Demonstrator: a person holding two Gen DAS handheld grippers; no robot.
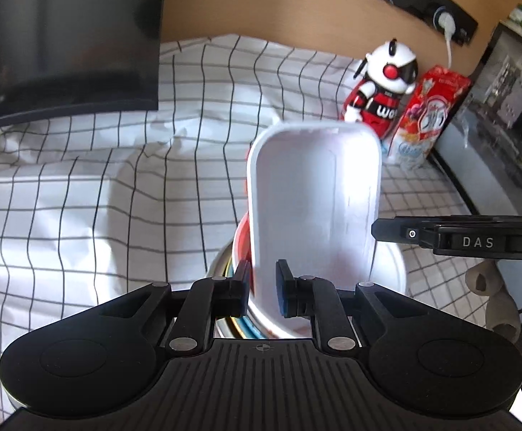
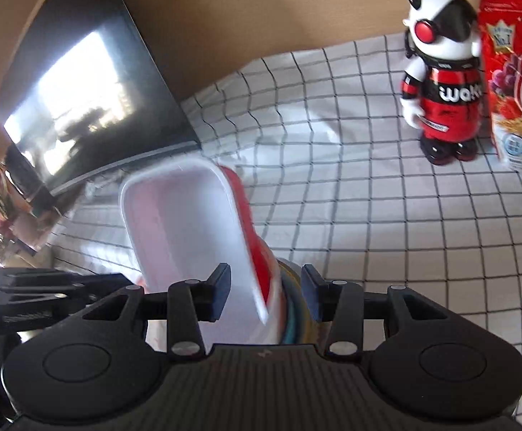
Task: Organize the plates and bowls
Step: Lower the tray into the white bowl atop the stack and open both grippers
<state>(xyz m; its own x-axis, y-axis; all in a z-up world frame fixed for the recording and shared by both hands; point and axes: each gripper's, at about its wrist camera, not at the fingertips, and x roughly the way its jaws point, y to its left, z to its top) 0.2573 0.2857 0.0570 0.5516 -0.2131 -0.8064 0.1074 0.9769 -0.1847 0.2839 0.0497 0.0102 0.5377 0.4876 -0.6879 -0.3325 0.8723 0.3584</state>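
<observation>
Left wrist view: left gripper [image 1: 264, 289] is clenched on the near rim of a white rounded-rectangular plastic tray [image 1: 315, 197], one pad on each face of the wall. The tray is tilted up, far end raised, open side facing the camera. Under its near end sits a nested stack of round bowls [image 1: 237, 251] with red, blue, yellow and steel rims showing, and a white round dish [image 1: 394, 269] on the right. All of it is on the white black-grid tablecloth [image 1: 81, 197]. The right gripper's black body comes in from the right edge, just beside the tray.

Step, as I read it: the tray is being set into or lifted off the bowl stack; I cannot tell which. Next move needs the tray levelled and its rim kept clear of the bowl rims.

Right wrist view: right gripper [image 2: 266, 292] is released, jaws apart with nothing pinched. The tray's near corner and the red bowl rim lie between the fingers, but the pads don't press on them. The tray leans up and left. To grip, the fingers must straddle one rim only
</observation>
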